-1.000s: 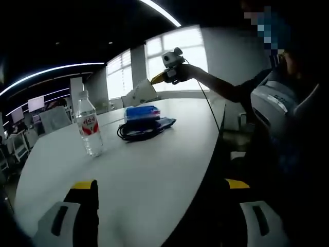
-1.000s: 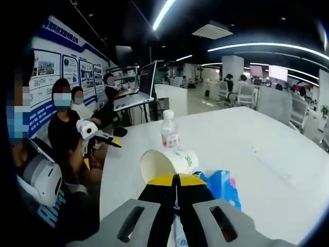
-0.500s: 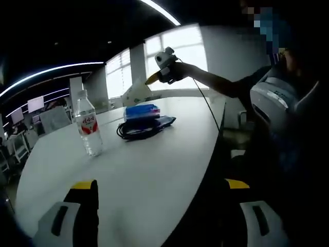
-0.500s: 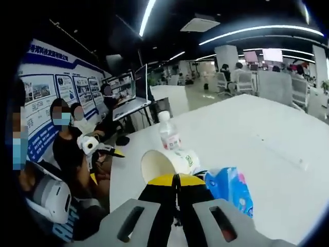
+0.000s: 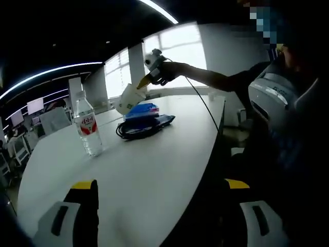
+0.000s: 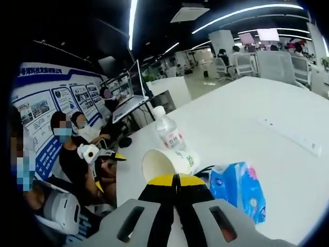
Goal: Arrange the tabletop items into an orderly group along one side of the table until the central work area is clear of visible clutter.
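paper cup (image 6: 169, 163) rim pinched in clenched right jaws; left jaws spread, unladen

The right gripper (image 6: 176, 180), jaws pressed together on the rim of a paper cup (image 6: 167, 161), is held out on an outstretched arm (image 5: 216, 81) above the white table (image 5: 154, 170), while the left gripper (image 5: 160, 186) hangs at that table's near edge with jaws spread wide.

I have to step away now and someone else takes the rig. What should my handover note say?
Right hand-held gripper: shut on the paper cup, held in the air above the blue tissue pack and black cable.
Left hand-held gripper: open, holding nothing, low over the near table edge.
Water bottle stands upright, apart from the pile.
Left: set the cup down, group everything along one side.
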`<state>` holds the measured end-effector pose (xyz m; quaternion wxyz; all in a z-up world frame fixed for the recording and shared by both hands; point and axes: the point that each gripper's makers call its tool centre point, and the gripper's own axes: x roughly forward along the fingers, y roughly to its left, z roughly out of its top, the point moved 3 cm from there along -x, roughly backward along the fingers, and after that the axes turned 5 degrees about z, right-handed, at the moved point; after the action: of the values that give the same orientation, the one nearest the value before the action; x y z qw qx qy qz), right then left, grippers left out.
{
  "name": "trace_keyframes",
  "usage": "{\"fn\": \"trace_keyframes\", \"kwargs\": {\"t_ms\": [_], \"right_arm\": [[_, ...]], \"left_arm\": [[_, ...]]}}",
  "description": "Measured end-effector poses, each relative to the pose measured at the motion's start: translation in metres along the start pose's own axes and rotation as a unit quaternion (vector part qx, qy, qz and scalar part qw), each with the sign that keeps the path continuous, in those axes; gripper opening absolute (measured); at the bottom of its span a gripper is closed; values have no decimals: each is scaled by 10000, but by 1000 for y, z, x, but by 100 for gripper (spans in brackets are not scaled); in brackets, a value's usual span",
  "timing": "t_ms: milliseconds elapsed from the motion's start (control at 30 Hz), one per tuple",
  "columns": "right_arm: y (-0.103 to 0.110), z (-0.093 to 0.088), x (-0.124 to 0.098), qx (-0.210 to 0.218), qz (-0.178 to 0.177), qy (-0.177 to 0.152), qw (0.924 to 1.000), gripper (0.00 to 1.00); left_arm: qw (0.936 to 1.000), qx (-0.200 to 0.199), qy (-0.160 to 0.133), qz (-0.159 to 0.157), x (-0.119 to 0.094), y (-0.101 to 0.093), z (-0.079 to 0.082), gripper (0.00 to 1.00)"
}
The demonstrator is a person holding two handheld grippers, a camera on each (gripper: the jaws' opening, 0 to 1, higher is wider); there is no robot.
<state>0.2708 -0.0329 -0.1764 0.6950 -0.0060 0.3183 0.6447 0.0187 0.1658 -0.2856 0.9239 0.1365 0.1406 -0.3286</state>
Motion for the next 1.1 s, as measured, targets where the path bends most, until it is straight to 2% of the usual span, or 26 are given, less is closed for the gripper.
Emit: {"fn": "trace_keyframes", "kwargs": {"t_ms": [133,533,1100], "right_arm": [[-3,0,4,333,125,46,9994,0],[-5,1,16,813,339,174,9960,0],[-2,-7,31,1015,459,689,9914,0]], "left_arm": [[10000,20,-10,2,0,-1,1,100],[10000,31,22,14,4,-9,0,99],[10000,37,2,-1,-3,-8,-6,99]]}}
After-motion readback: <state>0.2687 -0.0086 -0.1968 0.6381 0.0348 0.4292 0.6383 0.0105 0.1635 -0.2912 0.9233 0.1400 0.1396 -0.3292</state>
